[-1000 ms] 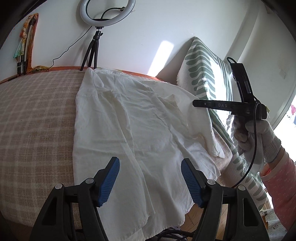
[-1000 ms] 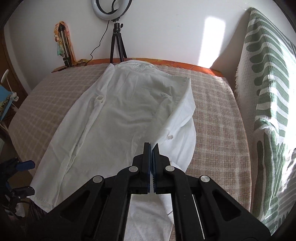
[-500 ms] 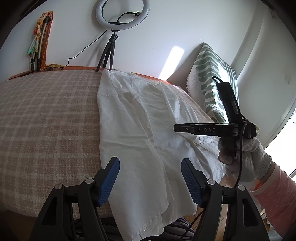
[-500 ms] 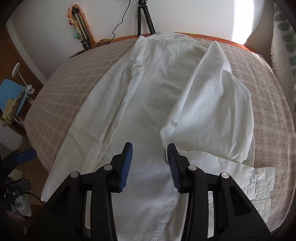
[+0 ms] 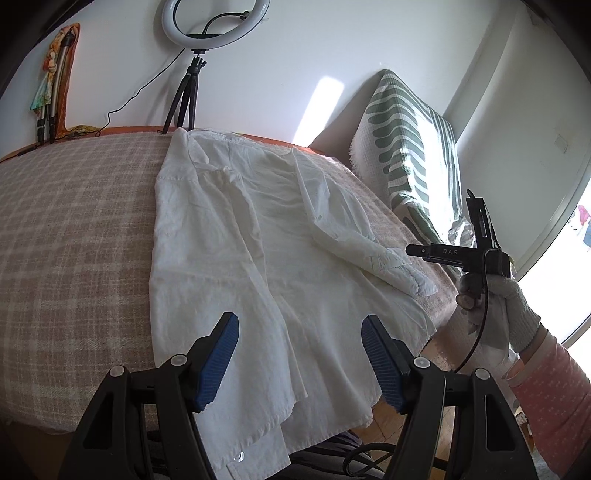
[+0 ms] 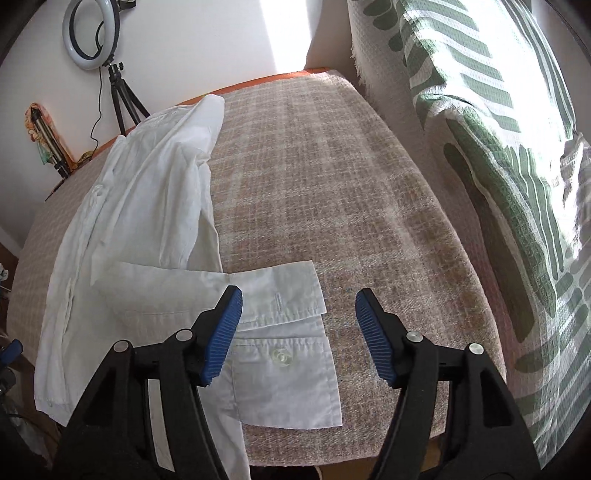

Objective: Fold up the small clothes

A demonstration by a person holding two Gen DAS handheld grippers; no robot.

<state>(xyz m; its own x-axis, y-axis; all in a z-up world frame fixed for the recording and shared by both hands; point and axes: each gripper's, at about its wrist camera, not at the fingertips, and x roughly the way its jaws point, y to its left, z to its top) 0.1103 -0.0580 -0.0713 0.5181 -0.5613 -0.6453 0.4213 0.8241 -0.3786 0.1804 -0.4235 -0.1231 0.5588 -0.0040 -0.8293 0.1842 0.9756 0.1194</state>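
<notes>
On the checked cover [image 5: 74,229] a white shirt [image 5: 236,258] lies spread, collar toward the far wall, hem hanging over the near edge. One sleeve is folded across the body, and its cuff [image 6: 280,295] lies flat on the cover at the shirt's right side, a buttonhole and a clear button showing.

The left gripper [image 5: 300,354] hangs above the shirt's lower part, near the hem. Its jaws are spread wide, the blue pads [image 5: 221,354] well apart, and nothing sits between them; the cloth shows through the gap. Whether the pads touch the shirt cannot be told.

The right gripper [image 6: 298,334] hovers at the cuff. Its jaws are likewise spread wide and hold nothing. The left pad [image 6: 223,332] stands over the cuff's inner part; the right pad is over bare cover just beside the cuff. Contact with the fabric cannot be told. In the left view, a gloved hand [image 5: 495,295] holds this gripper off the shirt's right edge, near the cuff.

A green-patterned cushion [image 6: 480,129] stands to the right, and a ring light [image 5: 216,22] on a tripod stands by the wall behind the collar.
</notes>
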